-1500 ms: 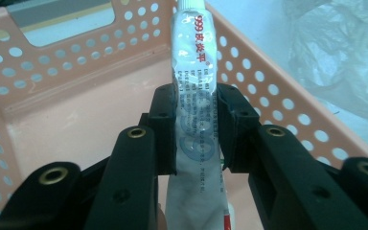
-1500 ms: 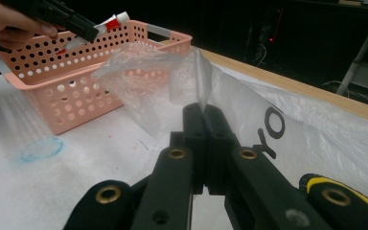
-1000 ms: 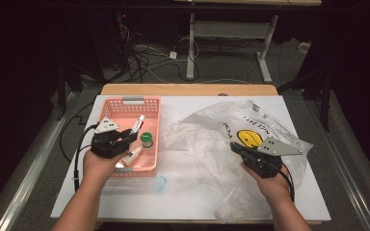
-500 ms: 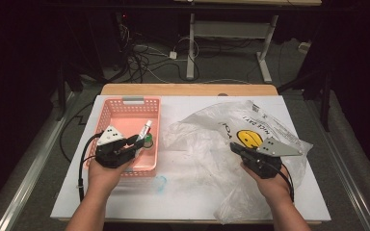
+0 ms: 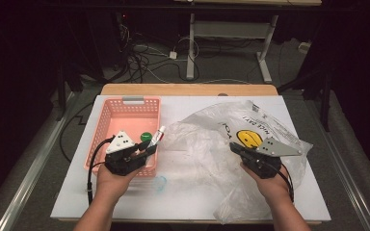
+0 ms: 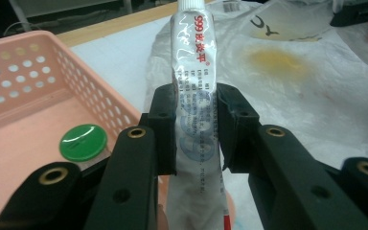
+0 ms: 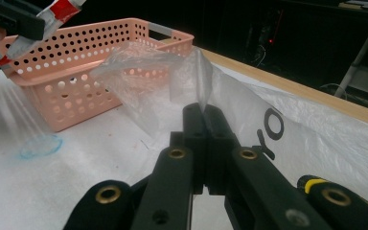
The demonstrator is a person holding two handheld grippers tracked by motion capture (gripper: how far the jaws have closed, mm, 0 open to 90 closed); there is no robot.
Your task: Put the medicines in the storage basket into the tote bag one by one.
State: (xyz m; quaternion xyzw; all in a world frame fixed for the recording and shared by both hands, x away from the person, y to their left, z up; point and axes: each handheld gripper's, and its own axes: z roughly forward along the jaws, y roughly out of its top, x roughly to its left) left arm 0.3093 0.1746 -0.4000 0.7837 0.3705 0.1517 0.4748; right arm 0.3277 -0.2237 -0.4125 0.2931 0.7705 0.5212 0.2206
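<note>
The left gripper (image 6: 195, 127) clamped an ointment tube (image 6: 194, 91) above the pink basket's (image 5: 107, 126) right rim, apparently bag-bound. The right gripper (image 7: 204, 122), jaws closed, pinched the plastic bag's (image 5: 212, 139) edge, seemingly holding it open.

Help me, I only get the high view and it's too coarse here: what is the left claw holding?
Observer: The left claw is shut on a white tube printed 999 in red, gripped mid-body, cap end pointing away.
Operator: And the right claw, has it got the bag?
Observer: Yes, the right claw is shut on a raised fold of the clear bag.
</note>
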